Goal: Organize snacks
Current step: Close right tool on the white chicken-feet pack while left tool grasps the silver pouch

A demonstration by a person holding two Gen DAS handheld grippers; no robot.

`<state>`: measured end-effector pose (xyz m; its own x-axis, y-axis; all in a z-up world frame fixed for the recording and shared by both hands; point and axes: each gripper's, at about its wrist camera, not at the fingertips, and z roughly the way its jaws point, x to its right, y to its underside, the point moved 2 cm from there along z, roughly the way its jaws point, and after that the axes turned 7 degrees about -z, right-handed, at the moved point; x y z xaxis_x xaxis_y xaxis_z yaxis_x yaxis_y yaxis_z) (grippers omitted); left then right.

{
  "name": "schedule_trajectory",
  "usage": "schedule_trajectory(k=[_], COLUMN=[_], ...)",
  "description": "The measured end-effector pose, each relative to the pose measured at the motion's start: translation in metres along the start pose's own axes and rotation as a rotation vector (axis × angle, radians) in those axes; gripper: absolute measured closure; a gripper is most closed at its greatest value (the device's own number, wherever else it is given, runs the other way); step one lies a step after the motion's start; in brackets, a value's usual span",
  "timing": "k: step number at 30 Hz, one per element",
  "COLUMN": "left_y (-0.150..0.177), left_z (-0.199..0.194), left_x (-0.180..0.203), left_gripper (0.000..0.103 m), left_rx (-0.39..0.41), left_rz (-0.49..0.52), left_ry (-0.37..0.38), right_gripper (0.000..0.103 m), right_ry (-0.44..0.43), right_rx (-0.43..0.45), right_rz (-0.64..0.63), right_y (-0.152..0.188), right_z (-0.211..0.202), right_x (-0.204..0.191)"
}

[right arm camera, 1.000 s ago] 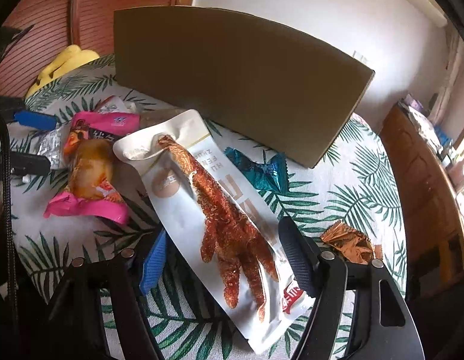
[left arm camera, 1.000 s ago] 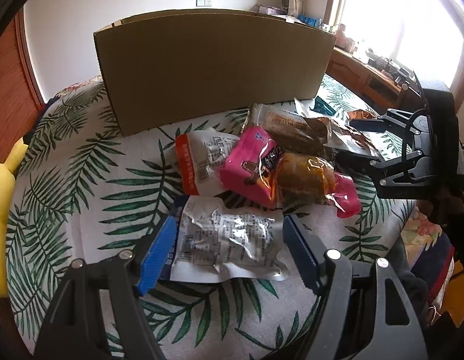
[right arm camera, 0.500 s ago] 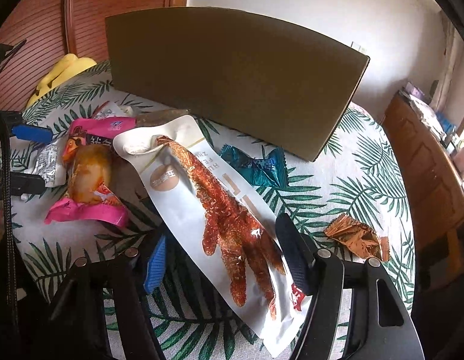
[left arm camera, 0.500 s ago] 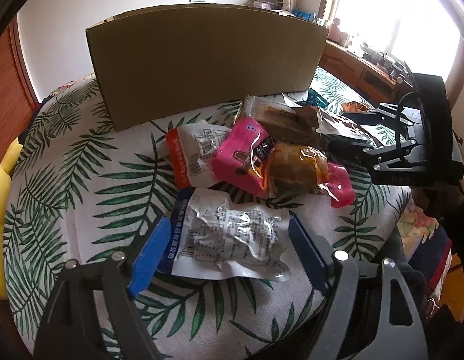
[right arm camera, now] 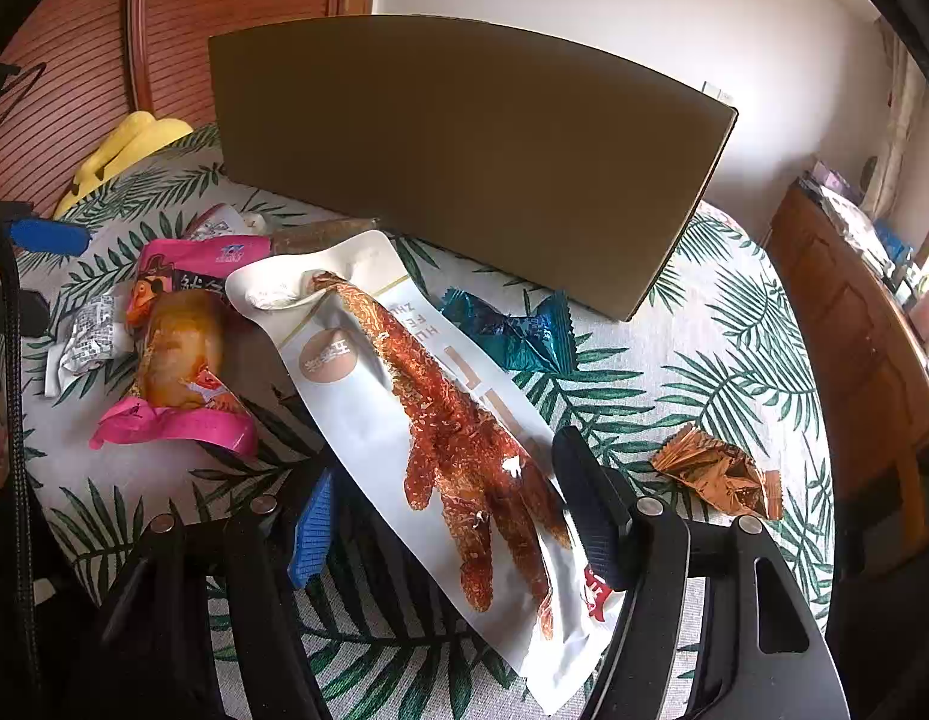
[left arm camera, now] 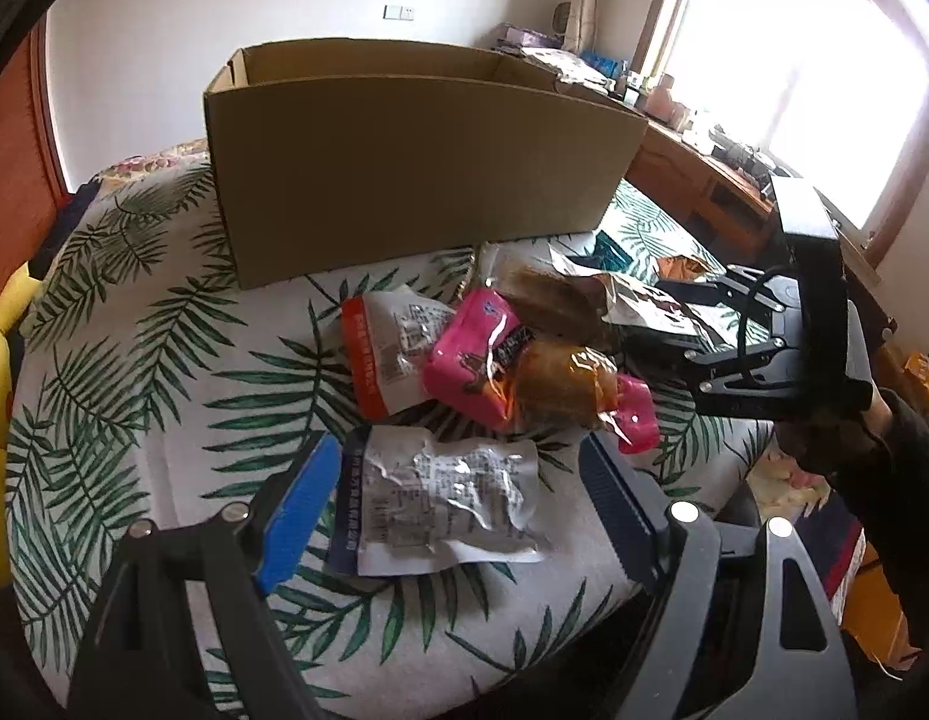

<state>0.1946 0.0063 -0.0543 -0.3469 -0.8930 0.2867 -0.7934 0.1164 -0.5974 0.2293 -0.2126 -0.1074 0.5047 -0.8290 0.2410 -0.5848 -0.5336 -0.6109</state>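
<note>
An open cardboard box (left arm camera: 416,180) stands at the back of the leaf-print table; it also shows in the right wrist view (right arm camera: 464,156). My left gripper (left arm camera: 452,504) is open, its fingers either side of a silver snack packet (left arm camera: 440,504) lying on the cloth. Behind it lie a white-and-orange packet (left arm camera: 386,348) and a pink packet (left arm camera: 524,372). My right gripper (right arm camera: 446,504) is open around a long white chicken-foot packet (right arm camera: 428,396). The pink packet (right arm camera: 170,372) lies to its left.
A teal wrapper (right arm camera: 512,330) and a copper foil wrapper (right arm camera: 716,474) lie on the cloth right of the white packet. A yellow plush (right arm camera: 122,150) sits at the table's far left edge. A wooden cabinet (right arm camera: 854,330) stands to the right.
The left gripper has risen and pulled back, so the inside of the box now shows. The right gripper has shifted slightly along the white packet. No packet has moved.
</note>
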Motion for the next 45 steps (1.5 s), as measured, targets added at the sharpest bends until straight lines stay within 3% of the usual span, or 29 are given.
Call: schedule_trajectory(k=[4, 9, 11, 14, 22, 24, 26, 33, 37, 38, 39, 42, 45], left_y=[0.006, 0.016, 0.018, 0.019, 0.013, 0.012, 0.012, 0.015, 0.013, 0.012, 0.012, 0.006, 0.004], left_z=[0.008, 0.030, 0.032, 0.036, 0.040, 0.037, 0.030, 0.021, 0.010, 0.008, 0.005, -0.010, -0.011], left_x=[0.008, 0.014, 0.015, 0.012, 0.005, 0.004, 0.006, 0.003, 0.003, 0.002, 0.002, 0.006, 0.011], left_gripper=[0.021, 0.021, 0.021, 0.018, 0.017, 0.024, 0.037, 0.041, 0.049, 0.061, 0.064, 0.089, 0.090], left_rx=[-0.029, -0.106, -0.099, -0.102, -0.078, -0.066, -0.059, -0.066, -0.055, -0.051, -0.047, -0.020, -0.026], left_rz=[0.018, 0.062, 0.091, 0.093, 0.056, 0.044, 0.045, 0.019, 0.007, 0.011, 0.016, 0.031, 0.057], left_ry=[-0.007, -0.088, -0.138, -0.157, -0.136, -0.106, -0.078, -0.039, -0.015, -0.006, 0.001, 0.016, -0.003], right_gripper=[0.034, 0.035, 0.035, 0.036, 0.066, 0.068, 0.071, 0.077, 0.082, 0.082, 0.082, 0.083, 0.083], right_ry=[0.000, 0.003, 0.002, 0.004, 0.056, 0.067, 0.063, 0.057, 0.049, 0.054, 0.049, 0.052, 0.054], right_rx=[0.000, -0.003, -0.004, -0.004, -0.020, -0.014, -0.003, 0.037, 0.057, 0.064, 0.067, 0.070, 0.063], right_rz=[0.000, -0.002, -0.002, -0.006, -0.074, -0.085, -0.076, -0.039, -0.030, -0.027, -0.025, -0.025, -0.032], right_y=[0.000, -0.001, -0.001, -0.001, -0.002, 0.000, 0.000, -0.001, -0.003, -0.004, -0.005, -0.005, -0.005], right_z=[0.000, 0.000, 0.000, 0.000, -0.005, -0.009, -0.014, -0.027, -0.035, -0.037, -0.038, -0.039, -0.037], right_x=[0.000, 0.000, 0.001, 0.000, -0.010, -0.012, -0.011, -0.006, -0.005, -0.005, -0.005, -0.006, -0.007])
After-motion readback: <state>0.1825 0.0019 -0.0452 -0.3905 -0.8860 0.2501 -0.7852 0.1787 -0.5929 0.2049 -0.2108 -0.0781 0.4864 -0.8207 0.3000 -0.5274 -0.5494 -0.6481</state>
